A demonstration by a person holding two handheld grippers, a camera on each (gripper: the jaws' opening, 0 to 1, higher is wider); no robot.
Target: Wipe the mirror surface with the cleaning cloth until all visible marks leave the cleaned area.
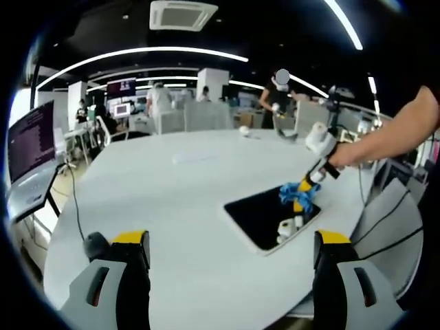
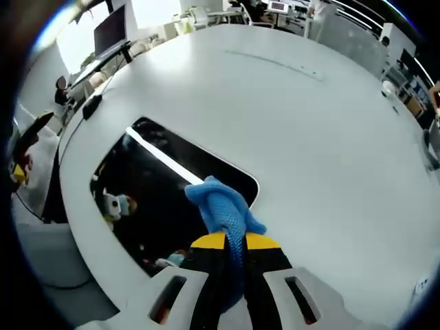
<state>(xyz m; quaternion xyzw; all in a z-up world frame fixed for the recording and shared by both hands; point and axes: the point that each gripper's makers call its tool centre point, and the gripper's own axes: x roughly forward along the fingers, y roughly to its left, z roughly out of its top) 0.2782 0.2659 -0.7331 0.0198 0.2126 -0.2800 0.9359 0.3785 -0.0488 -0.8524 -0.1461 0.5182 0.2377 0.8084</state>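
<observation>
Between right hand-held gripper point(image 2: 235, 249) jaws, blue cloth point(image 2: 223, 206) over mirror point(image 2: 151, 192)

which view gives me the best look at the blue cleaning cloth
The right gripper view: the blue cloth sits close up, pinched in the right gripper over the mirror. The left gripper view shows it small and distant.

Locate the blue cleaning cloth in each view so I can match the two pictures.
Left gripper view: the crumpled blue cleaning cloth sits right of centre, held by the right tool over the dark rectangular mirror.
Right gripper view: the cloth is low centre, clamped in that tool, above the mirror.
Shared landmark: the mirror lying on the white round table.
</observation>
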